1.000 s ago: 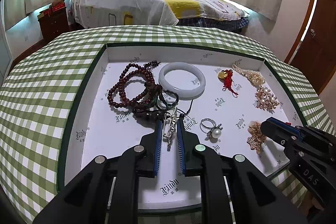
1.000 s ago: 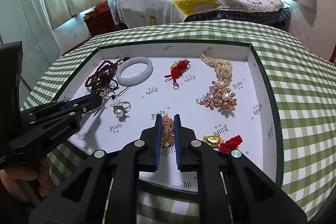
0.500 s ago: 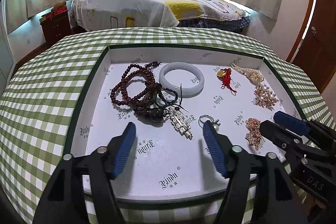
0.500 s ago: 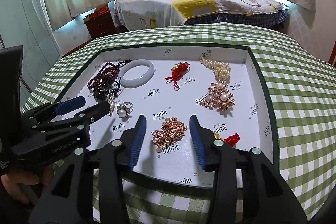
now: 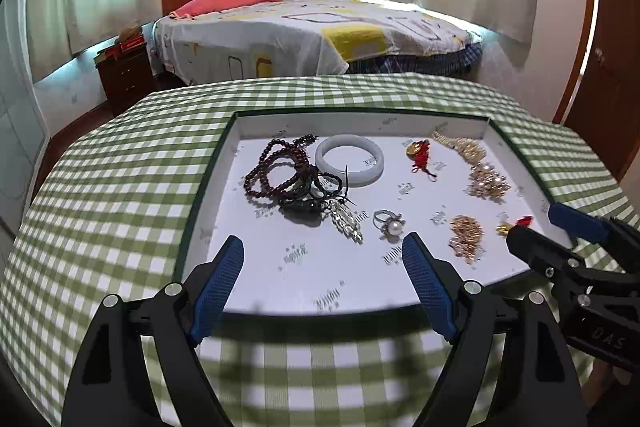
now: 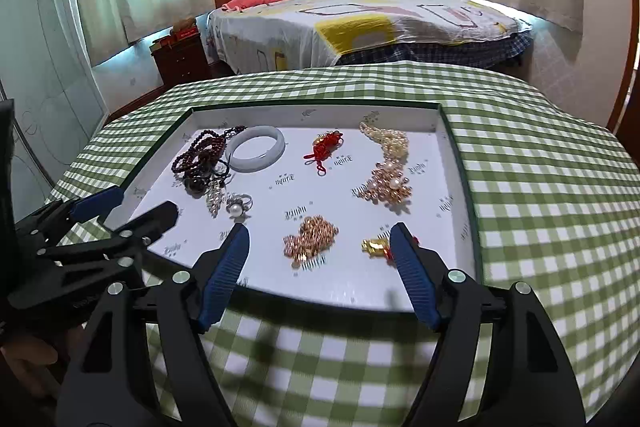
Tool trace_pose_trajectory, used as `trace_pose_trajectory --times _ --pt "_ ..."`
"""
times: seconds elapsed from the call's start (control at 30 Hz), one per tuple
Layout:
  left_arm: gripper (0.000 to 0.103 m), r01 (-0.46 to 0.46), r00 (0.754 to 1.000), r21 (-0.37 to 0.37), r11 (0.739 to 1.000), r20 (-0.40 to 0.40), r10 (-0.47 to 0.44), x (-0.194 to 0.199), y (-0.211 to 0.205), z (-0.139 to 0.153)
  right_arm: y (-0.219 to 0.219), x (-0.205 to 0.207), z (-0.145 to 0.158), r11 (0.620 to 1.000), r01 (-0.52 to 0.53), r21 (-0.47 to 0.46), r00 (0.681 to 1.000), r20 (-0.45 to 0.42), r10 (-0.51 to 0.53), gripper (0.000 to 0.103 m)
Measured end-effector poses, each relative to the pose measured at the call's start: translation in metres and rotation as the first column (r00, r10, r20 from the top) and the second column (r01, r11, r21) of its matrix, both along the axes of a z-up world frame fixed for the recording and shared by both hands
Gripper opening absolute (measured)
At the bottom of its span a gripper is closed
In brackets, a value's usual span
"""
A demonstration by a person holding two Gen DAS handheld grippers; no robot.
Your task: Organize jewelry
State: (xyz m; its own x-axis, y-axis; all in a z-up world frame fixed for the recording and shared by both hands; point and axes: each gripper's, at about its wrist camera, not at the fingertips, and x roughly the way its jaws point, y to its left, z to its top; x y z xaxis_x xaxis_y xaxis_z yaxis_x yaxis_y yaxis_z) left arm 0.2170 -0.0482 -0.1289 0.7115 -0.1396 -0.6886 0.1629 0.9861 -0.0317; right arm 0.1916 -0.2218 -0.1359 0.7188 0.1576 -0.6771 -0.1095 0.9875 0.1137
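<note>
Left black gripper with blue ribbed pads (image 5: 322, 255) hovering over the near edge of the shallow white tray with a dark green rim (image 5: 208, 183), jaws spreading wider, nothing between them. Right black gripper with blue pads (image 6: 320, 243) hanging over the same near edge, jaws likewise widening and gripping nothing; the rose-gold chain cluster (image 6: 311, 239) lying on the tray floor beyond the gap, untouched. Resting inside the tray: dark red wooden bead strands (image 5: 276, 167) tangled with black cords at far left, touching the pale jade bangle (image 5: 349, 159); silver crystal pendant (image 5: 346, 221) just beside the silver pearl ring (image 5: 389, 223); red knotted charm (image 5: 420, 157) at the back. Tray sitting on the green-and-white checked tablecloth (image 5: 120, 195).
</note>
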Motion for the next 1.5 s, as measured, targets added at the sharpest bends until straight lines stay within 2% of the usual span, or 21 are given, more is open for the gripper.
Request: trace_pose_trajectory --times 0.23,0.57,0.77,1.1,1.5 --pt "0.082 -0.019 0.997 -0.020 1.000 0.075 0.020 -0.045 0.006 0.042 0.001 -0.044 0.041 1.000 0.004 -0.003 0.998 0.062 -0.004 0.079" --pt "0.084 -0.067 0.976 0.001 0.998 0.207 0.066 -0.114 0.017 0.102 0.001 -0.115 0.108 1.000 0.002 -0.024 0.981 0.195 0.003 0.085" --pt "0.084 -0.097 0.959 -0.006 0.995 0.266 0.095 -0.146 0.028 0.128 -0.001 -0.147 0.131 0.999 0.003 -0.034 0.972 0.236 0.005 0.086" --pt "0.084 -0.121 0.941 -0.016 0.993 0.315 0.119 -0.171 0.036 0.154 -0.008 -0.179 0.152 0.999 0.024 -0.040 0.959 0.284 -0.011 0.091" --pt "0.085 -0.125 0.937 -0.015 0.992 0.326 0.123 -0.177 0.038 0.155 -0.010 -0.191 0.158 0.999 0.030 -0.034 0.952 0.306 -0.018 0.091"
